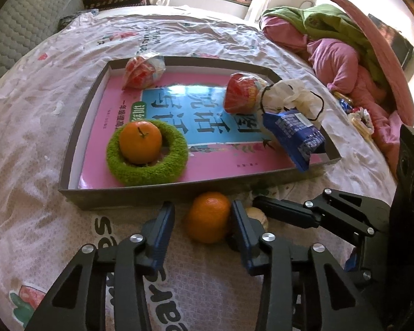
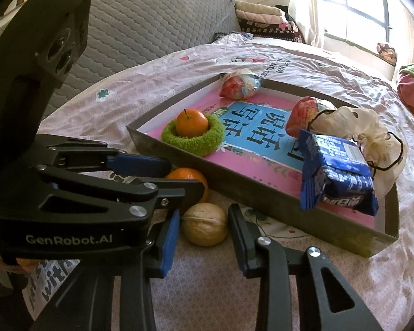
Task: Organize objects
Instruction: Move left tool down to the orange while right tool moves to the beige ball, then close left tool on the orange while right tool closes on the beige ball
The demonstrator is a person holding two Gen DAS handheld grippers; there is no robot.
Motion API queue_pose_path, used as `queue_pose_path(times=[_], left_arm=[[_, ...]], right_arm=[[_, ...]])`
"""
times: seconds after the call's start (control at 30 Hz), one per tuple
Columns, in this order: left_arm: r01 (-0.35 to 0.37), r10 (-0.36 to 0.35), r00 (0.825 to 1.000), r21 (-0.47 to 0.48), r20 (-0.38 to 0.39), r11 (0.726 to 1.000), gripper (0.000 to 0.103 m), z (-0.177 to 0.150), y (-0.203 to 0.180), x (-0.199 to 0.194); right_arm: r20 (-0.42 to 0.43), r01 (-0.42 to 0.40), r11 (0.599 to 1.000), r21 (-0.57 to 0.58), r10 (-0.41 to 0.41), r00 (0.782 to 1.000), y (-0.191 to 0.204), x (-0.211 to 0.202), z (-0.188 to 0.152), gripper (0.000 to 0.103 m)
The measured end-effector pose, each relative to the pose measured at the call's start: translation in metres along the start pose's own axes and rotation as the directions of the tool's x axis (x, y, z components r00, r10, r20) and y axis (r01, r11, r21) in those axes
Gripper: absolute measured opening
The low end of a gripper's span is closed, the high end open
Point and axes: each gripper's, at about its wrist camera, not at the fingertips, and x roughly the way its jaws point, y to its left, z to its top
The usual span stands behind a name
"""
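I see a fuzzy green towelling ring (image 1: 147,162) lying on a glossy pink-and-blue paper book cover (image 1: 207,127) inside a matt grey cardboard tray (image 1: 129,197). The shiny blue foil snack packet (image 2: 339,172) is crinkled, and the wrinkled pale printed cloth sheet (image 1: 41,127) looks matt. The tan walnut (image 2: 204,223) has a rough, dull shell.

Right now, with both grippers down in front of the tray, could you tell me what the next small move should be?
Probably close the left gripper onto the loose orange: it sits between the fingers, outside the tray, with a gap at one pad.
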Motion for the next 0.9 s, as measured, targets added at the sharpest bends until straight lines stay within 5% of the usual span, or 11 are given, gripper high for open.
queue_pose_path(times=[0.9], left_arm=[[0.049, -0.049, 0.998, 0.006, -0.042, 0.999, 0.035, 0.005, -0.001, 0.016]], right_arm=[[-0.006, -0.012, 1.0, -0.01, 0.012, 1.0, -0.001, -0.004, -0.002, 0.036]])
